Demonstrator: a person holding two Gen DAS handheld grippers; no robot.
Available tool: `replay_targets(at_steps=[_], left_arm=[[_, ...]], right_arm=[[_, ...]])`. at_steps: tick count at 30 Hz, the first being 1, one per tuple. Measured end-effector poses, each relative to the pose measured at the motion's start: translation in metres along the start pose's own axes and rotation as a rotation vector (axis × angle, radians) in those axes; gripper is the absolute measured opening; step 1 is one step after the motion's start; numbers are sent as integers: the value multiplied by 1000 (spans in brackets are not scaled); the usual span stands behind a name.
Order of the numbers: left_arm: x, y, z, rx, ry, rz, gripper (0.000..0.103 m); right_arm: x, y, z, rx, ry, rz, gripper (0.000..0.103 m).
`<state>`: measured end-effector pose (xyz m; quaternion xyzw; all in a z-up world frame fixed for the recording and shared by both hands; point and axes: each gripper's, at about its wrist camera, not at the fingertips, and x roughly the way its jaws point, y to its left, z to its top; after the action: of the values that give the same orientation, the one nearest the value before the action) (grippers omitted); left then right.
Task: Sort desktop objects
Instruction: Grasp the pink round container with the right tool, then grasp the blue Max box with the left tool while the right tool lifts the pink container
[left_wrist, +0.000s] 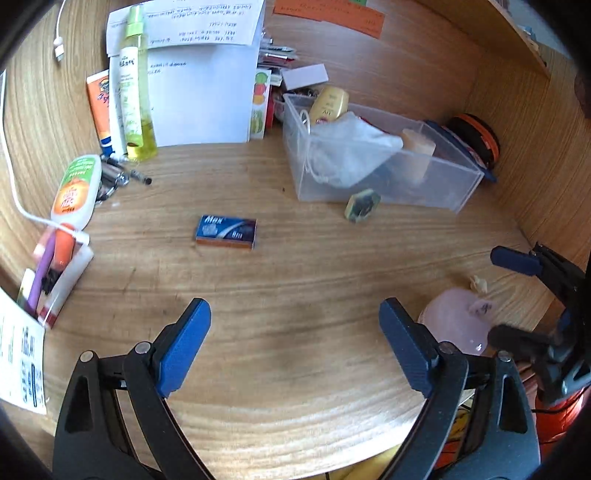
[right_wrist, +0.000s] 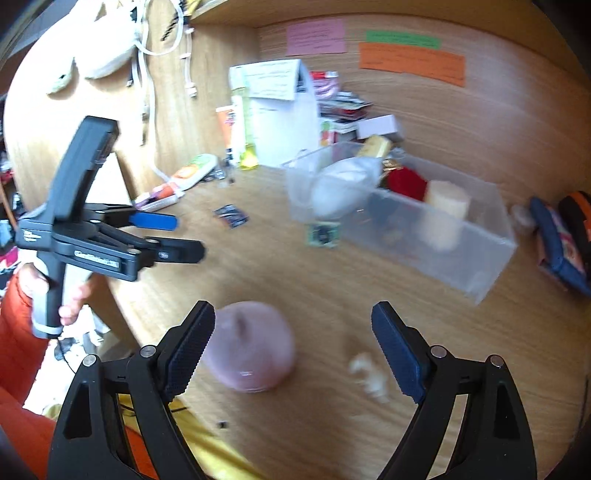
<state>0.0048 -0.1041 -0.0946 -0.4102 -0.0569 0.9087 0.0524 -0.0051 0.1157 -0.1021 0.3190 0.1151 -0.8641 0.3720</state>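
Pink round jar (right_wrist: 253, 347) sits on the wooden desk (right_wrist: 332, 280) near its front edge, just inside the right gripper (right_wrist: 293, 343), toward its left pad at about 9 o'clock; no long axis, it's round. Right gripper spread wide, nothing held. Right is clearly nearer: in the left view the jar (left_wrist: 456, 321) lies at 3 o'clock, outside the left gripper (left_wrist: 295, 345), also released and empty. Clear bin (right_wrist: 461, 251) lies at 1 o'clock from the jar, likely destination.
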Motion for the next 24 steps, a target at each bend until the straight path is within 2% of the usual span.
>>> replay_targets(at_steps=[4,8,14,16,21,24], left_arm=[[0,1,-7,4,9,19,93],[2,7,-7,-14,13,18,93],[19,23,17,-43,33,49,93],[26,29,27,-48,45,69,93],[40,33,41,-18,69,79,93],[51,31,46,11,100,86,79]], right_arm=[[13,15,-9,-29,25,51,85],[33,13,-16,2,75,57,83],[42,10,-23,21,99,79,69],[43,13,-24,-2,96,74,61],[46,14,-22,-10,89,64,61],[48,8,-19,6,85,51,61]])
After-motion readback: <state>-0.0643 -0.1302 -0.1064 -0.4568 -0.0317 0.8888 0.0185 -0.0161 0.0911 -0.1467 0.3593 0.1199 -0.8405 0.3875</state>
